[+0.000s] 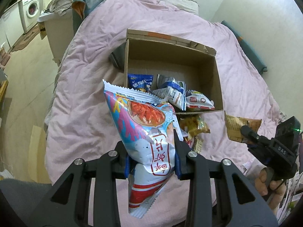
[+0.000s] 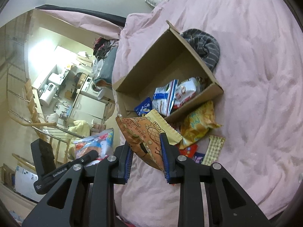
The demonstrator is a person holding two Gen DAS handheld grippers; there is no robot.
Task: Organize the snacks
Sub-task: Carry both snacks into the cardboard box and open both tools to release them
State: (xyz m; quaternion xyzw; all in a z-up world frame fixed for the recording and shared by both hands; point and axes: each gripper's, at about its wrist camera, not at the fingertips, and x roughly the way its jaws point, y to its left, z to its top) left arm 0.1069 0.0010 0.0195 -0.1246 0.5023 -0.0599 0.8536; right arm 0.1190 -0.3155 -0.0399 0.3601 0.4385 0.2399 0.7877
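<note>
A: Left gripper (image 1: 151,151) clamped on the big blue-and-pink shrimp chip bag (image 1: 145,128), held up in the air at about 7 o'clock from the cardboard box (image 1: 217,79). Right gripper (image 2: 145,157) pinching the orange-brown snack pack (image 2: 140,132), also lifted, just off the box's near edge.

B: Box status?

A: Open on the pink bedspread (image 1: 85,104), three or four packets already piled at the near end: a dark blue one (image 1: 140,81), a blue-and-white one (image 1: 170,90), a red-and-white one (image 1: 198,100). Far half of the floor bare. More snacks loose on the bedspread just outside the near wall, among them a yellow bag (image 2: 198,126) and a checked packet (image 2: 215,147).

B: Best way to drop these two in?

A: Probably one at a time, to avoid the bags colliding over the opening. Carry the big bag past the near wall toward 12 o'clock, over the bare cardboard, rather than onto the pile. Lower before letting go; a puffy bag released high seems likely to bounce or slide out over the low near wall.

B: Any risk with the grip?

A: Big bag gripped at mid-body, tail hanging below the fingers, so worth lifting enough for the tail to clear the wall. Orange-brown pack pinched near one end and tilted; likely to swing, so best moved slowly.

B: Anything hidden?

A: Contents under the pile, impossible to tell.
</note>
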